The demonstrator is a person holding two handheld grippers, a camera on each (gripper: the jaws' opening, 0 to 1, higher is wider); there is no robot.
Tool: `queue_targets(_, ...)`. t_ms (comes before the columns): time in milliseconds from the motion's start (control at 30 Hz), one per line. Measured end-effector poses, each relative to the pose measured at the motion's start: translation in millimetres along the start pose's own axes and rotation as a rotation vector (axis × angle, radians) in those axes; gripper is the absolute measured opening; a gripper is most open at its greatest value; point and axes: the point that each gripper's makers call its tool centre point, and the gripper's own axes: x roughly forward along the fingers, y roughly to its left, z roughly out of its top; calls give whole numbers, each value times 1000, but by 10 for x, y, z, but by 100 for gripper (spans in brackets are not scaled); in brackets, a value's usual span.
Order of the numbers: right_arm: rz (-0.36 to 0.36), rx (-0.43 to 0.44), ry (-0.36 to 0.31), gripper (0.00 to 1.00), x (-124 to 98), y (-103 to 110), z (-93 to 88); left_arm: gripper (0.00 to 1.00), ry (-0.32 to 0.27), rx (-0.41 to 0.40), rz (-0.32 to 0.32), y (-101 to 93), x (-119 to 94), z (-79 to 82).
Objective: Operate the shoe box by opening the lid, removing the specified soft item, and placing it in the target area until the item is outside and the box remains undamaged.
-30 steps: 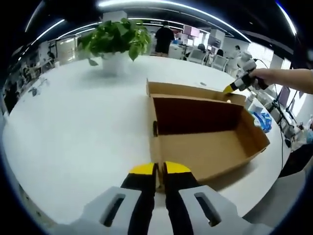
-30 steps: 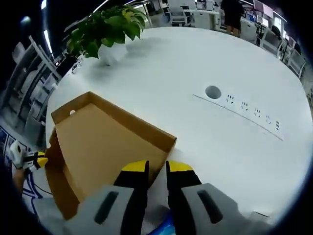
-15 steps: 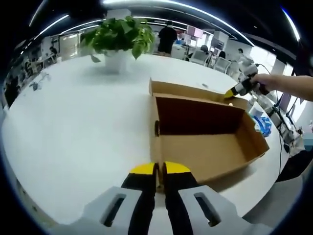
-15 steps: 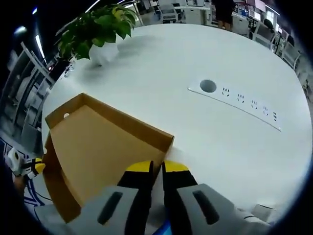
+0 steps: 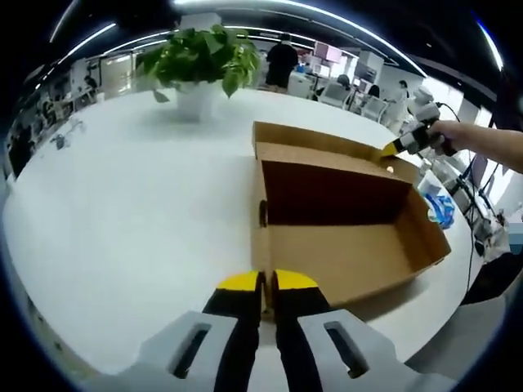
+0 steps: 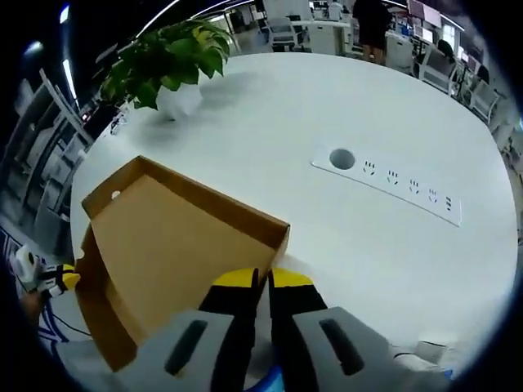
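An open brown cardboard shoe box (image 5: 343,245) lies on the white table, and its inside looks bare. My left gripper (image 5: 264,282) is shut on the box's near wall. The lid (image 6: 163,245) hangs off the far side with its inner face up. My right gripper (image 6: 261,278) is shut on the lid's rim; in the left gripper view it appears as yellow tips (image 5: 390,149) at the lid's far right corner, held by a person's hand. A blue soft thing (image 5: 437,204) lies on the table just past the box's right end.
A potted green plant (image 5: 198,61) stands at the far side of the white round table (image 5: 122,212). A socket strip with a round hole (image 6: 384,175) is set into the tabletop beyond the lid. Desks, chairs and people are in the background.
My right gripper's jaws have come together on the lid's rim. The lid has tipped up a little higher. My left gripper has kept its hold on the near wall.
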Motion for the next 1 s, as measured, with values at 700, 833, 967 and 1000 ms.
queue_targets(700,0,-54,-132,1,-395,135,147,1,16,6,2,-5,2,-1)
queue_targets(833,1,-60,-155,1,-476,169,166,1,16,8,3,-4,3,0)
queue_targets(967,4,-70,-179,1,-549,186,203,1,19,13,3,-5,6,1)
queue_targets(1000,4,-73,-186,1,-566,183,218,1,19,14,3,-5,7,2)
